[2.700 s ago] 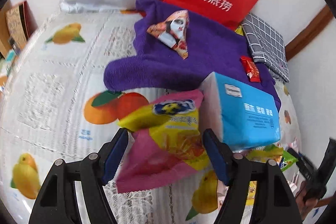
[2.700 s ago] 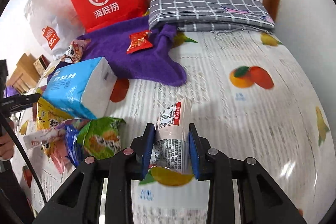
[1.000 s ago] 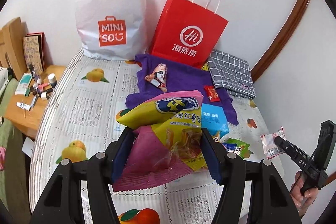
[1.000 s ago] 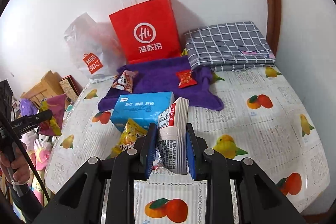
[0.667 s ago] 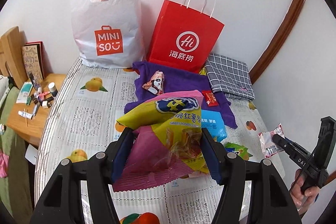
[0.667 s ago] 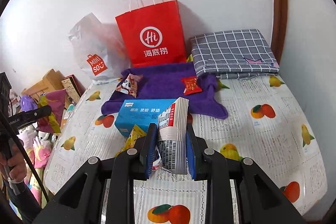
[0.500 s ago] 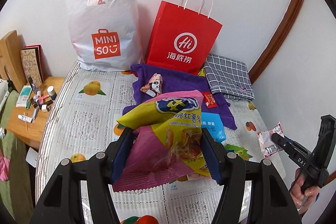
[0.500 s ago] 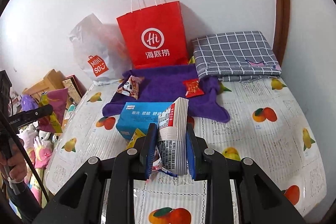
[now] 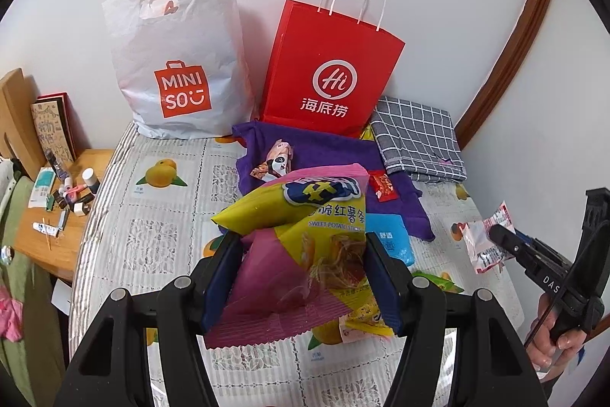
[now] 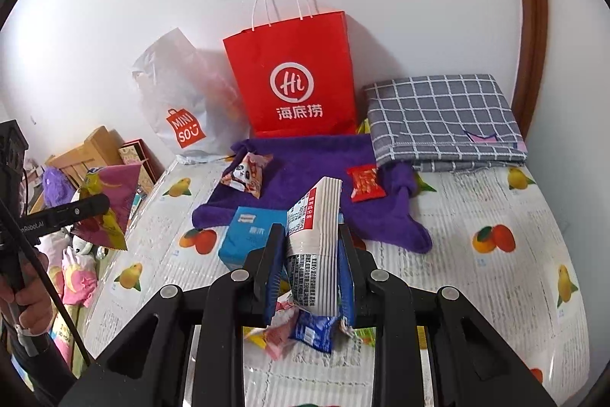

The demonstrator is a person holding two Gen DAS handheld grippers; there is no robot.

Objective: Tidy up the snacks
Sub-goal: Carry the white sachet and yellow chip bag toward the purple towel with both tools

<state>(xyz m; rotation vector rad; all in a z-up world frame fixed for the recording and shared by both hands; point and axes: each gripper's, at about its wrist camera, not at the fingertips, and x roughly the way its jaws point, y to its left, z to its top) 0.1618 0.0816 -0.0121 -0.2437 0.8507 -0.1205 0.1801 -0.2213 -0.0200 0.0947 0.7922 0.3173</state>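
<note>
Pink and yellow foil fills the left gripper (image 9: 301,277): its jaws stand about half apart and press on both sides of a sweet-potato chip bag (image 9: 305,254), which juts up and forward out of the jaws, long axis running away from the hand. Over on the other side, the right gripper (image 10: 310,273) has its jaws drawn narrow, clamped on a slim white packet (image 10: 314,239) that stands almost upright between the pads, its top leaning a little forward.

Both hands are loaded and held above the fruit-print bedspread (image 9: 160,216). Straight ahead of both sets of jaws, and lower, lies the purple towel (image 10: 305,159), already carrying a panda snack (image 10: 246,174) and a small red packet (image 10: 365,182). Behind it, against the wall, stand the red paper bag (image 10: 293,79) and the white plastic bag (image 9: 179,56).

Just below the right jaws sit a blue tissue pack (image 10: 248,235) and a loose heap of wrappers (image 10: 301,330). My read: the towel is the likely drop spot, and it lies dead ahead of the right jaws, slightly ahead-right of the left ones, so the right hand looks the nearer.
</note>
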